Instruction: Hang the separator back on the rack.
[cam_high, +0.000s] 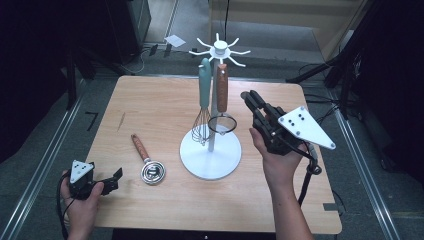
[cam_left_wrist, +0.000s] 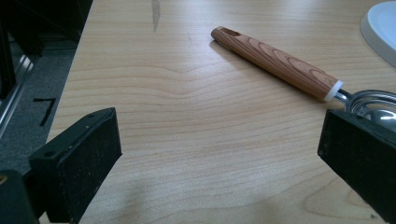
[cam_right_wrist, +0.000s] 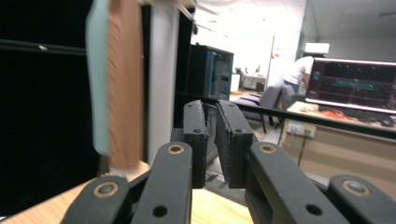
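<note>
Nearest my left tongs lies a wood-handled utensil with a coiled steel head, flat on the pale wooden bench, handle pointing away toward the far left. In the left gripper view its grained handle runs diagonally, and the shiny head sits just beyond the right jaw. I judge it light and stiff; the steel would be slippery, so I would take it at mid-handle, where the wood gives grip. My left tongs stand wide apart, low near the bench's front left edge, holding nothing. To the right stands a white round-based hanging rack carrying a teal-handled whisk and a wood-handled small strainer. My right tongs are raised beside the rack, jaws almost together, empty.
</note>
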